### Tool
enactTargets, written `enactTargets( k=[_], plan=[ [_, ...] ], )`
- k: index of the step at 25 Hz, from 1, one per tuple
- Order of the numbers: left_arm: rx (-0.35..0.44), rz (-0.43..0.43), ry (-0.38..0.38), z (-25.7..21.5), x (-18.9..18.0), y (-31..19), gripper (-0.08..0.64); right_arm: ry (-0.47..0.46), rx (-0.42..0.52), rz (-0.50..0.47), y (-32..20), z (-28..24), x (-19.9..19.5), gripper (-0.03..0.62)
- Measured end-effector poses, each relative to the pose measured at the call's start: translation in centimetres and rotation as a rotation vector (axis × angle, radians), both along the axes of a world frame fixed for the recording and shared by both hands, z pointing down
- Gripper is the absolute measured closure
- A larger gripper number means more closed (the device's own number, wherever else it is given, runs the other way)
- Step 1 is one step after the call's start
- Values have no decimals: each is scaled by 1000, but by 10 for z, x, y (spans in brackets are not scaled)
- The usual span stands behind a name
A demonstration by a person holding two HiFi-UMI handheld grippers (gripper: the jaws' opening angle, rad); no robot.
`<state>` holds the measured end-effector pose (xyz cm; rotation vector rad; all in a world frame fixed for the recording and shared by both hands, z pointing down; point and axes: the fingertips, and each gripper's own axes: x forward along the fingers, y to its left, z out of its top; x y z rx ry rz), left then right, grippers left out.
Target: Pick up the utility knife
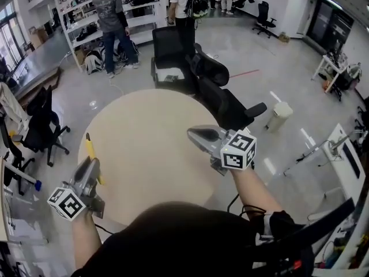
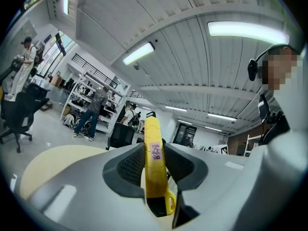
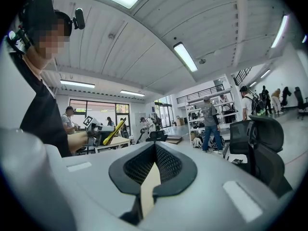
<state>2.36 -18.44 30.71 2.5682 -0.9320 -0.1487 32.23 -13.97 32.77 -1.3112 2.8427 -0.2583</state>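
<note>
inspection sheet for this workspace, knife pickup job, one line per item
surface: round beige table, top bare
job's things: yellow utility knife, clamped between the left gripper's jaws
clutter: nothing seen
grippers: left gripper shut on the utility knife at the table's left edge; right gripper jaws together, nothing between them
cables: dark cable hanging below the right forearm
surroundings: black office chairs behind the table, white bin on the floor, shelving with people standing by it

Left gripper (image 1: pixel 91 161) grips the utility knife (image 2: pixel 153 154), right gripper (image 1: pixel 192 134) closed, both level
</note>
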Motion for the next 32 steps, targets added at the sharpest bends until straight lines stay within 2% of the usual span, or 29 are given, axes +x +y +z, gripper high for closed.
enactTargets(
  k=[5, 10, 14, 20, 32],
  plan=[
    [39, 43, -8, -12, -30, -12, 436, -18, 6, 56, -1, -9, -29, 577],
    [67, 42, -7, -15, -73, -20, 436, -45, 9, 77, -7, -12, -66, 578],
    [69, 36, 5, -13, -96, -23, 436, -10, 4, 83, -9, -11, -87, 578],
    [58, 46, 10, -7, -103, -27, 436, -9, -1, 86, -13, -11, -93, 580],
    [70, 59, 24, -7, -88, -22, 436, 2, -1, 81, -7, -11, -79, 580]
  ],
)
